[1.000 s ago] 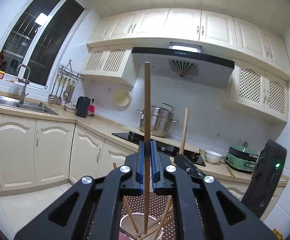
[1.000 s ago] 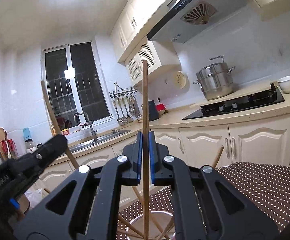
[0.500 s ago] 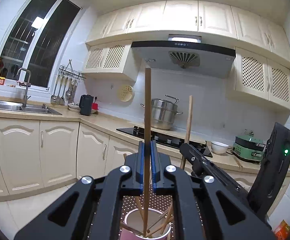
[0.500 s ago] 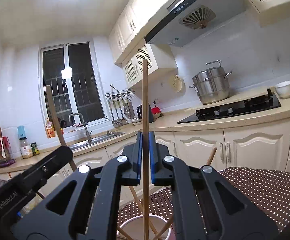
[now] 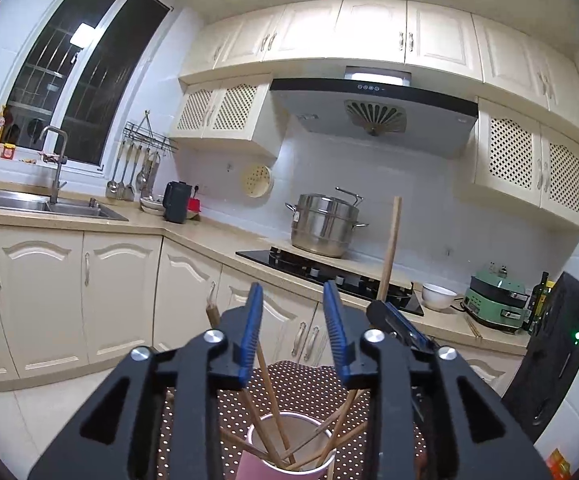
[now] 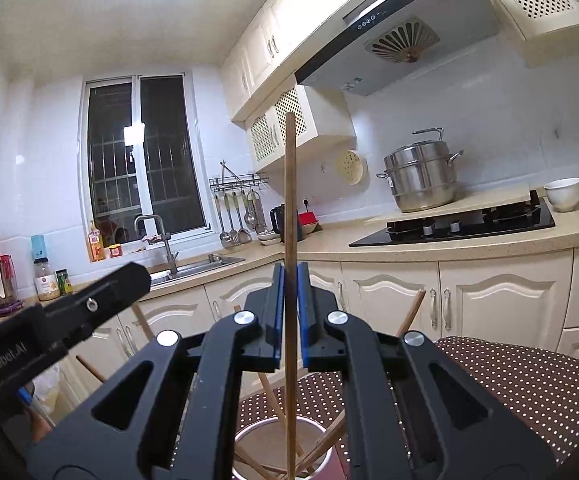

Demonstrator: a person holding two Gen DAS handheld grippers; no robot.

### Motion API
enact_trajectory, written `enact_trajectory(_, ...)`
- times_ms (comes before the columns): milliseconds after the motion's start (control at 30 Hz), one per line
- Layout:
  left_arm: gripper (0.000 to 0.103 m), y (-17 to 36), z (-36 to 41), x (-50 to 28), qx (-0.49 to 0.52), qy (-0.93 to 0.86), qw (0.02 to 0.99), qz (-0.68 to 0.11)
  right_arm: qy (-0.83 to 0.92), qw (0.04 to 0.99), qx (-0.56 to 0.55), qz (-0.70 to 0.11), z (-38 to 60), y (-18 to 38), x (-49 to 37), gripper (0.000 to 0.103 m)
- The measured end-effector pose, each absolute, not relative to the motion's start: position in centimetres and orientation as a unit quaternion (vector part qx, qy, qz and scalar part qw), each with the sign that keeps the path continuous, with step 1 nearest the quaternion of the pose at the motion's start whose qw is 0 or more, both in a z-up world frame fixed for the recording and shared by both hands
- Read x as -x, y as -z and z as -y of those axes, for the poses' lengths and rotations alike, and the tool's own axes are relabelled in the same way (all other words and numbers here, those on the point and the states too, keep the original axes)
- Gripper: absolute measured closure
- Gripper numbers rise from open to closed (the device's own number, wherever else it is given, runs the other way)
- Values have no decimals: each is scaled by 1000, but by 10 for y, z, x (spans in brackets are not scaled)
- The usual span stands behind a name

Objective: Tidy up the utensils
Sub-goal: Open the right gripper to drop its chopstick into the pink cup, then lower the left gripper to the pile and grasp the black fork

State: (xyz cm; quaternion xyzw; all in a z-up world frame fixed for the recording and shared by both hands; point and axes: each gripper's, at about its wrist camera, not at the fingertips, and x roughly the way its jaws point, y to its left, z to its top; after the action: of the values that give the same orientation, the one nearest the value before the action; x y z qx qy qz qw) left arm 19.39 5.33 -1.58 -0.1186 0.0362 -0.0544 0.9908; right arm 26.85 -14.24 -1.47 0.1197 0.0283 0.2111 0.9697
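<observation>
With the left gripper [image 5: 291, 336] opening on nothing, keep the right gripper [image 6: 289, 312] clenched on its upright chopstick [image 6: 290, 200], lower it vertically into the pink cup [image 5: 289, 466], then release.

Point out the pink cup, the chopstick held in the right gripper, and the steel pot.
pink cup [image 5: 249, 465]: left wrist view, outer wall at lower left.
chopstick [image 6: 290, 184]: right wrist view, shaft above the gripper.
steel pot [image 6: 423, 184]: right wrist view, side of the body.
</observation>
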Motion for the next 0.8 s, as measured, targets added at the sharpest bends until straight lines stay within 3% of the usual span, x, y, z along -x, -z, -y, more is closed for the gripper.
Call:
enact_trajectory(367,63,8,-61,-187,116,31,991,-56,-207,972,-103,-45,140,11,-260,95)
enact_trajectory(800,60,-4,-71,-166,116,16,991,-68,-206,972,-95,-56,140,0,-240,95)
